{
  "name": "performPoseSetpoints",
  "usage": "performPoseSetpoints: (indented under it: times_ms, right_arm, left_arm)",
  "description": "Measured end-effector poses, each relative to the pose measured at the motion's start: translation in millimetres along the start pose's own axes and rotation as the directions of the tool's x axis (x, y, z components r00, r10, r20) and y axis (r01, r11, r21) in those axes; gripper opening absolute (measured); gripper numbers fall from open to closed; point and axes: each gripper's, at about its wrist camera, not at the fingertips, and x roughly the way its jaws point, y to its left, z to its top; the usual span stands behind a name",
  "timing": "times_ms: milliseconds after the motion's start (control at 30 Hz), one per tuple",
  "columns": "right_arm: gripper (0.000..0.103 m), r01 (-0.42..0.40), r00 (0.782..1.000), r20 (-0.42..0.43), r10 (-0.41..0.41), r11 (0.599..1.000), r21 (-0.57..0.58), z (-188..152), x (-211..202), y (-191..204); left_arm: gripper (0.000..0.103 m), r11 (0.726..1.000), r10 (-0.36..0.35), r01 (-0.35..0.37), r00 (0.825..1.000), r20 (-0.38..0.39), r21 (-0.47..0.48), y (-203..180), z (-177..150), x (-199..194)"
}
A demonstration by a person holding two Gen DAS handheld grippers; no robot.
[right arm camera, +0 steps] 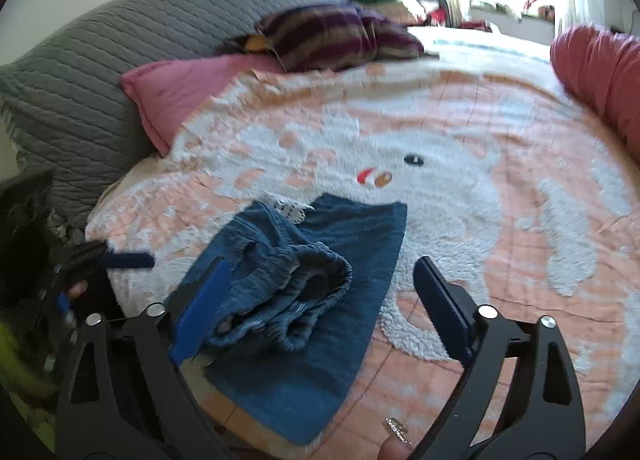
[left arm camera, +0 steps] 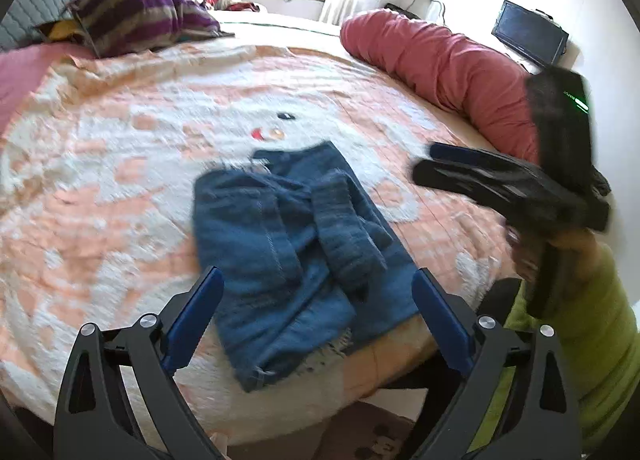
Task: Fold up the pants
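Both the left tool and right tool are hovering released and empty above the bunched pants lying near the bed's front edge, probably lining up a fold.

Both grippers spread wide, nothing clamped.

The left gripper hangs low with its blue-padded fingers well apart. The right gripper is likewise spread, its pads gripping nothing; in the left wrist view it shows blurred at the right, the person's hand wrapped round its handle, arm in a yellow-green sleeve.
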Motion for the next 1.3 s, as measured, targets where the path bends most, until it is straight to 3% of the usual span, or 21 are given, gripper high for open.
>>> performPoseSetpoints:
  times_ms: [133, 333, 567, 633, 700, 733, 800, 867, 1000, 1100, 1133, 1167, 1200, 1233, 1300]
  right_arm:
    - [0.092, 0.023, 0.999, 0.051, -0.02, 0.999, -0.046, -11, -27, 11]
    - [0.092, 0.025, 0.999, 0.047, -0.018, 0.99, -0.139, -31, -47, 36]
    - [0.092, -0.074, 0.997, -0.027, 0.069, 0.958, -0.278, -45, -35, 86]
    - [0.092, -0.107, 0.994, -0.055, 0.094, 0.943, -0.316, -48, -27, 100]
    - [0.091, -0.138, 0.99, -0.087, 0.114, 0.924, -0.358, -50, -16, 114]
    - [0.084, -0.146, 0.988, -0.097, 0.118, 0.915, -0.377, -51, -12, 122]
    - [0.068, -0.168, 0.984, -0.122, 0.128, 0.889, -0.426, -53, -3, 134]
    - [0.051, -0.183, 0.981, -0.15, 0.125, 0.859, -0.479, -55, 9, 145]
    - [0.042, -0.174, 0.98, -0.183, 0.081, 0.798, -0.577, -58, 29, 158]
    - [0.042, -0.098, 0.985, -0.169, -0.024, 0.734, -0.672, -59, 51, 163]
    - [0.033, -0.1, 0.984, -0.178, -0.029, 0.732, -0.673, -58, 56, 162]
    - [0.007, -0.142, 0.977, -0.212, 0.001, 0.744, -0.653, -57, 60, 159]
    - [0.004, -0.223, 0.96, -0.273, 0.063, 0.763, -0.607, -56, 62, 156]
    - [0.004, -0.25, 0.952, -0.295, 0.082, 0.764, -0.594, -58, 60, 155]
    - [0.001, -0.289, 0.94, -0.325, 0.099, 0.734, -0.614, -65, 46, 159]
  left_arm:
    - [0.095, 1.0, 0.023, -0.023, 1.0, 0.005, -0.007, 7, 8, 1]
    - [0.095, 0.999, 0.05, -0.05, 0.999, -0.018, -0.02, 24, 19, 17]
    - [0.093, 0.995, 0.051, -0.054, 0.998, -0.044, -0.086, 56, 37, 35]
    - [0.087, 0.994, 0.058, -0.062, 0.997, -0.046, -0.092, 63, 43, 39]
    - [0.064, 0.995, 0.035, -0.04, 0.998, -0.053, -0.092, 67, 46, 43]
    - [0.057, 0.995, 0.009, -0.016, 0.998, -0.065, -0.1, 69, 48, 48]
    - [0.026, 0.993, -0.037, 0.026, 0.995, -0.09, -0.116, 73, 48, 57]
    - [0.019, 0.993, -0.047, 0.033, 0.992, -0.118, -0.116, 74, 48, 69]
    - [0.019, 0.996, -0.032, 0.018, 0.989, -0.146, -0.091, 71, 47, 87]
    - [0.019, 0.996, -0.026, 0.012, 0.987, -0.157, -0.091, 73, 47, 96]
    - [0.019, 0.996, -0.023, 0.009, 0.987, -0.157, -0.09, 73, 47, 98]
    - [0.019, 0.996, -0.022, 0.008, 0.987, -0.156, -0.089, 73, 47, 99]
    - [0.019, 0.996, -0.021, 0.008, 0.987, -0.156, -0.088, 74, 46, 100]
    - [0.019, 0.996, -0.025, 0.01, 0.987, -0.159, -0.094, 75, 46, 101]
    - [0.019, 0.995, -0.033, 0.017, 0.987, -0.157, -0.098, 77, 46, 101]
